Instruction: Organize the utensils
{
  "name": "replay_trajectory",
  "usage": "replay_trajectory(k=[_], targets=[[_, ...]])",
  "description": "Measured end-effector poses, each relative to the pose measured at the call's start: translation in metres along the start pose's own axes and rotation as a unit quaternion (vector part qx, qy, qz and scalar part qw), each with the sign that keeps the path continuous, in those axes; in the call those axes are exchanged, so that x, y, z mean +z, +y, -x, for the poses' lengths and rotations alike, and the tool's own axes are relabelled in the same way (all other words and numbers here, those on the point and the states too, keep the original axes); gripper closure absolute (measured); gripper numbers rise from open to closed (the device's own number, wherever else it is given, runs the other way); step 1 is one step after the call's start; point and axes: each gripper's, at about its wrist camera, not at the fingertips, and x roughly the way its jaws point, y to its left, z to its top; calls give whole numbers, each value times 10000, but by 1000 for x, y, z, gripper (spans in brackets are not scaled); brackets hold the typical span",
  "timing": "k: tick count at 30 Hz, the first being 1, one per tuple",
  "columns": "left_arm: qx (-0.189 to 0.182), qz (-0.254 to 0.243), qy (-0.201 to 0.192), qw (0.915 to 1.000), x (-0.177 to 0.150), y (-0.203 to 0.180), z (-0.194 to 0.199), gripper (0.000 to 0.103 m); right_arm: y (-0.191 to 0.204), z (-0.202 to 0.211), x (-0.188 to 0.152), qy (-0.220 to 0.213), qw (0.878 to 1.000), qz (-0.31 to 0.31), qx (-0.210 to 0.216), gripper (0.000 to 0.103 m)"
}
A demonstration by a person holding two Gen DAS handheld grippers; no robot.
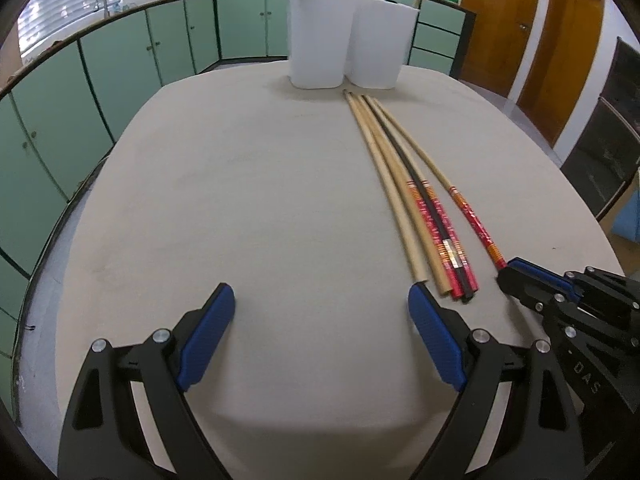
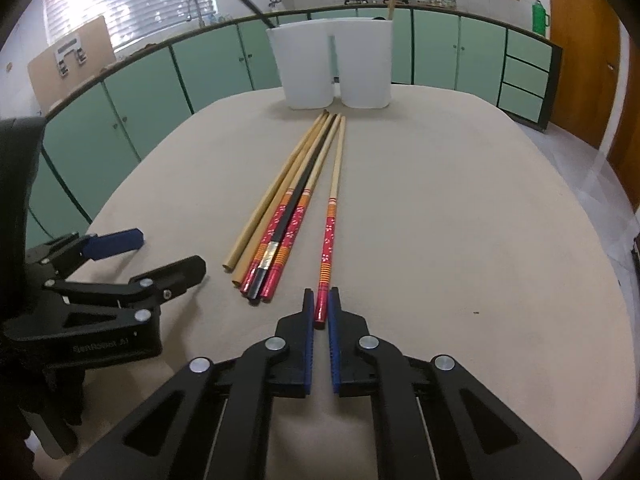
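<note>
Your right tongs (image 2: 321, 312) pinch one chopstick's (image 2: 331, 216) red end.
It lies on the tabletop (image 2: 460, 208), just right of the bundle (image 2: 280, 216); your left tongs (image 1: 320, 312) gape empty beside it.

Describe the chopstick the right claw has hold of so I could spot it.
On the beige table, before the white holder, lies a bundle of chopsticks. One red-handled chopstick lies apart, right of them, its end pinched in the right claw.

The left tool (image 2: 158, 258) has pale letters on its black body, something like "SunRobot AI". The right tool (image 1: 505, 271) shows the letters "DAS".
</note>
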Motion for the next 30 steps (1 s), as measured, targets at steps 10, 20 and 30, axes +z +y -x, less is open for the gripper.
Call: replay_trajectory(k=[10, 20, 30], targets=[[23, -186, 29, 9998, 8, -17, -13, 17, -16, 3, -1, -29, 9999, -86, -144, 97], [253, -156, 41, 9995, 6, -11, -12, 16, -19, 4, -1, -16, 9999, -118, -66, 97], [52, -238, -84, 9997, 7, -23, -7, 59, -19, 3, -2, -1, 9999, -132, -27, 96]])
